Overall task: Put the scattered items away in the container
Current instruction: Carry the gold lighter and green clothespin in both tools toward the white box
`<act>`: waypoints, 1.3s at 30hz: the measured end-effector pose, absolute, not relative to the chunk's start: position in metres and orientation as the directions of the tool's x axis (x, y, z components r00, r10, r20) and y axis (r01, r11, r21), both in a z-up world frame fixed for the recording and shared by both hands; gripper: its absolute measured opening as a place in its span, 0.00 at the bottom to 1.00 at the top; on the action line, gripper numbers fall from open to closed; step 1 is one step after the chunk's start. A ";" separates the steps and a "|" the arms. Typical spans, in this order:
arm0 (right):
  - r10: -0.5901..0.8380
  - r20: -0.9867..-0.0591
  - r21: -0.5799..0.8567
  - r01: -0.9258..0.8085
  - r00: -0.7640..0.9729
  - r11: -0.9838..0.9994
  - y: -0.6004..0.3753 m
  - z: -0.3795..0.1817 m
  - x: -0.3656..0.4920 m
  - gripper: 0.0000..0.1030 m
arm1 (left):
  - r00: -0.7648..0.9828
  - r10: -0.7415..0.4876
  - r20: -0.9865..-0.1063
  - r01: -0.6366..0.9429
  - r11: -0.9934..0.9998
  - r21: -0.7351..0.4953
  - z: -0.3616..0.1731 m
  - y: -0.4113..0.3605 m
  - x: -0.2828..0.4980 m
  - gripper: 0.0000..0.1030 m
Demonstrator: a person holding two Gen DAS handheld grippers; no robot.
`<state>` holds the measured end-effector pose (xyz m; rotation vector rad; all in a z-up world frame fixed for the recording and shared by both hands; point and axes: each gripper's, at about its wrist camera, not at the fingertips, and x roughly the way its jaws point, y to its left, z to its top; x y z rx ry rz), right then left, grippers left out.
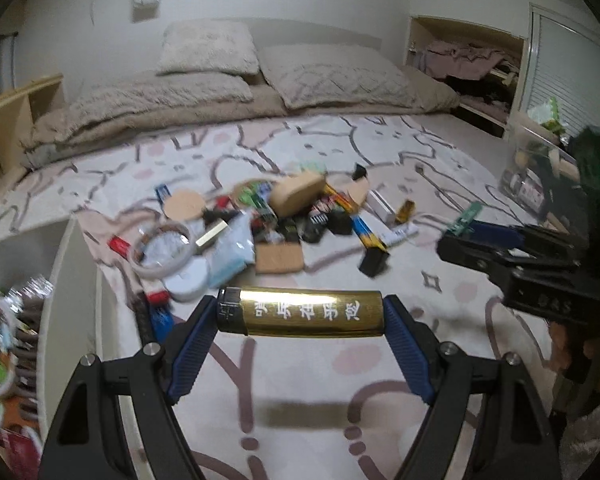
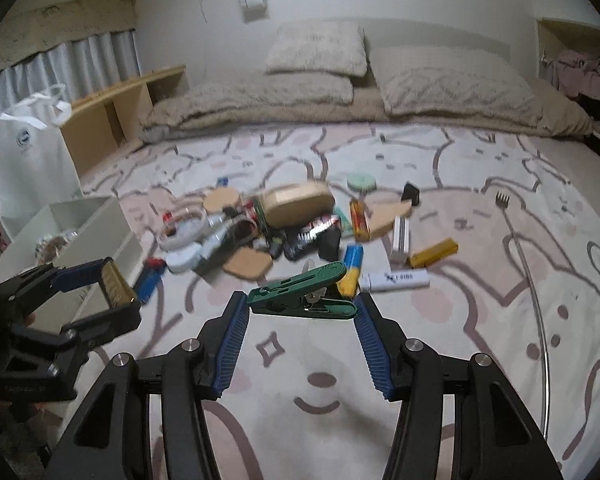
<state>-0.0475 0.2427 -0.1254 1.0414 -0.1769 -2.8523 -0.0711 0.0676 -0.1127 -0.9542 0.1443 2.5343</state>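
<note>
Bedding fills the room: a pale sheet [image 2: 440, 208] printed with pink and brown cartoon animals covers a wide mattress, with beige pillows [image 2: 320, 50] and a folded beige blanket [image 2: 260, 100] along the far wall, a wooden shelf [image 2: 116, 108] and a white paper bag [image 2: 28, 160] to the left. Scattered items [image 2: 276, 220] lie heaped mid-sheet: cork coasters, a tan box, tape rolls, small packets, a yellow-and-blue pack and a white USB stick [image 2: 396, 280], with a long metal fork-tipped rod [image 2: 520, 256] apart to the right. At the left edge of the sheet stands a white open container [image 1: 60, 280] holding tape rolls and packets [image 1: 4, 344]; a clear plastic box [image 1: 540, 160] sits at the right edge, its contents too blurred to name. The left gripper [image 1: 302, 312] pinches a gold lighter [image 1: 300, 311] crosswise between its blue pads, lifted above the sheet near the white container. The right gripper [image 2: 302, 300] clamps a green plastic clip [image 2: 304, 292] end to end, also off the sheet.
</note>
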 end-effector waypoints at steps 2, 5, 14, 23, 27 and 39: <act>-0.146 -0.614 0.153 0.065 -0.775 -0.986 0.240 -0.118 -0.046 0.53 | -0.697 0.345 -0.629 -0.405 -0.913 -0.051 -0.103 0.065 -0.071 0.79; -0.156 -0.585 0.160 0.076 -0.796 -0.984 0.237 -0.107 -0.043 0.53 | -0.720 0.341 -0.605 -0.385 -0.921 -0.061 -0.092 0.062 -0.068 0.79; -0.161 -0.512 0.170 0.084 -0.843 -0.982 0.228 -0.079 -0.026 0.53 | -0.779 0.340 -0.526 -0.373 -0.927 -0.048 -0.062 0.057 -0.045 0.79; -0.202 -0.446 0.191 0.127 -0.872 -0.973 0.212 -0.055 -0.010 0.53 | -0.808 0.319 -0.495 -0.359 -0.933 -0.016 -0.048 0.048 -0.029 0.79; -0.224 -0.402 0.222 0.143 -0.888 -0.965 0.206 -0.048 -0.005 0.53 | -0.823 0.303 -0.480 -0.342 -0.940 -0.006 -0.042 0.040 -0.025 0.79; -0.249 -0.366 0.218 0.178 -0.897 -0.960 0.179 -0.034 -0.002 0.53 | -0.879 0.243 -0.411 -0.260 -0.965 -0.013 -0.017 0.001 -0.013 0.79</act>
